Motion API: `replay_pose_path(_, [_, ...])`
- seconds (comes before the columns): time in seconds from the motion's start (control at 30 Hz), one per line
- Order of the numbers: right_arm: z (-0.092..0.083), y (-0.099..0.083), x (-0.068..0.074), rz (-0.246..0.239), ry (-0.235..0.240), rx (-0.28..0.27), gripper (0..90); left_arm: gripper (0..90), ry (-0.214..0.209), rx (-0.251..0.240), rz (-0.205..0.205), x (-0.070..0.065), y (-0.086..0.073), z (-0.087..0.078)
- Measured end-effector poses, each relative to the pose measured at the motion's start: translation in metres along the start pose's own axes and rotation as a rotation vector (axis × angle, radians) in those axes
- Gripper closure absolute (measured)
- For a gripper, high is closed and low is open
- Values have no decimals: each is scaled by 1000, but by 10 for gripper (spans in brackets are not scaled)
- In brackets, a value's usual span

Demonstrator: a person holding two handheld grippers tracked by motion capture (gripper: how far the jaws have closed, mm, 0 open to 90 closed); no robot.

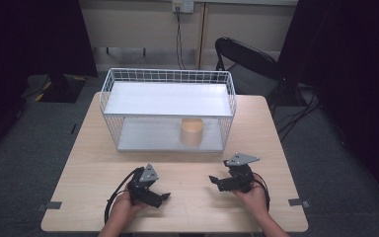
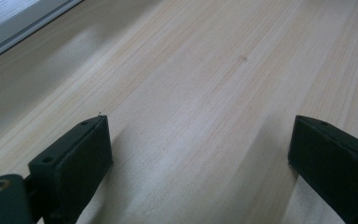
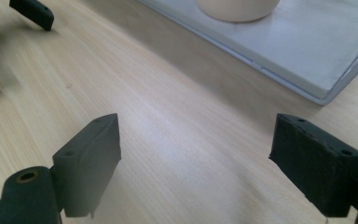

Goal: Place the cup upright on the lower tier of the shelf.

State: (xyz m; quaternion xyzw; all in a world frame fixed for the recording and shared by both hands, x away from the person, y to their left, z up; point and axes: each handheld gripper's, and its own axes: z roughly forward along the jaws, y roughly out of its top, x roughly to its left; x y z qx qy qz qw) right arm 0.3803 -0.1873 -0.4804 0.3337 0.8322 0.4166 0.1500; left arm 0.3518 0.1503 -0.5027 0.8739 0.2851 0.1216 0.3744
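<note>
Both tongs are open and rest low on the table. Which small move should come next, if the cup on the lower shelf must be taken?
Probably move the right tongs forward toward the cup. They are open, hold nothing, and lie nearer to it than the left tongs. The cup stands on the rack's lower shelf, open at the front.

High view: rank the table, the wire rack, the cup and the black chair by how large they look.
1. table
2. wire rack
3. black chair, partly hidden behind the table, so its rank is unsure
4. cup
</note>
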Motion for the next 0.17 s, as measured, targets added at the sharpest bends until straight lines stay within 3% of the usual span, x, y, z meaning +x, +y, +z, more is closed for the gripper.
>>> replay_pose_path(0.17, [5, -4, 3, -19, -6, 11, 157, 57, 0, 3, 1, 0, 0, 0])
